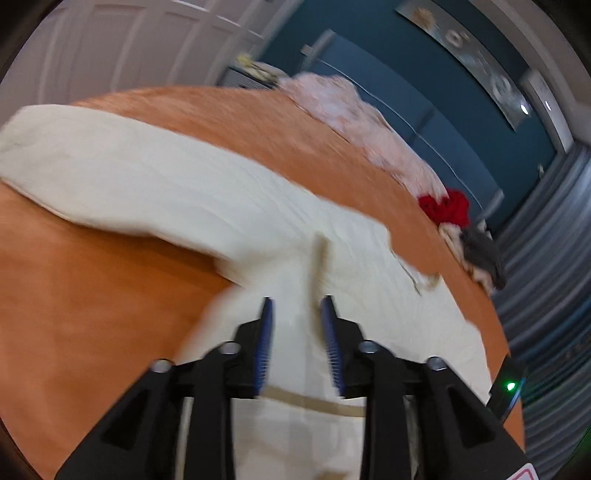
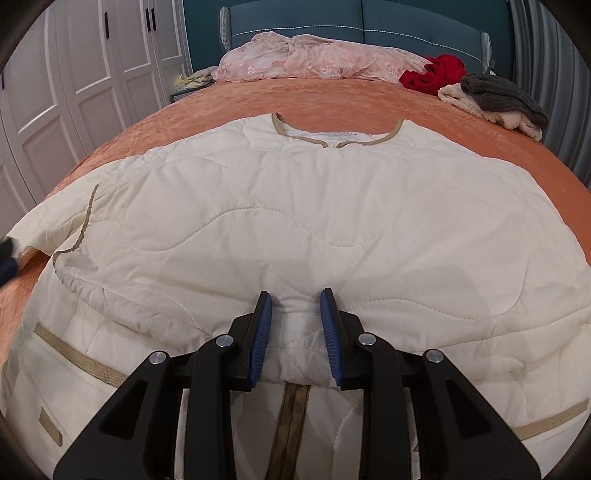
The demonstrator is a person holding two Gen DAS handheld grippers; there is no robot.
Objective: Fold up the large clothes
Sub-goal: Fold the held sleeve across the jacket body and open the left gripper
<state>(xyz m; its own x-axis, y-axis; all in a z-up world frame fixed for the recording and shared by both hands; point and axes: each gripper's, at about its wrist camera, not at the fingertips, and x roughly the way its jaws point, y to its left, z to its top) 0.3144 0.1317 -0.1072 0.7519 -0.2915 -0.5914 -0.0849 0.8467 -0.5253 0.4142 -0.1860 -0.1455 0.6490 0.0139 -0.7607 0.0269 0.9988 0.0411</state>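
Observation:
A cream quilted jacket [image 2: 295, 206] with tan trim lies spread on the orange bedspread [image 2: 332, 99], collar toward the headboard. Its right sleeve is folded across the body. My right gripper [image 2: 295, 295] is open over the folded sleeve's cuff, with cream fabric bunched between the blue pads [image 2: 263, 325]. In the blurred left wrist view the jacket [image 1: 155, 177] stretches away, one sleeve reaching far left. My left gripper [image 1: 297, 302] is open above the jacket's front, next to a tan trim strip. It holds nothing that I can see.
A pink lace garment [image 2: 295, 59], a red garment [image 2: 432, 74] and a grey and cream pile [image 2: 498, 99] lie by the teal headboard [image 2: 369, 22]. White wardrobe doors [image 2: 74, 74] stand to the left. The other gripper's dark tip [image 2: 7, 258] shows at the far left edge.

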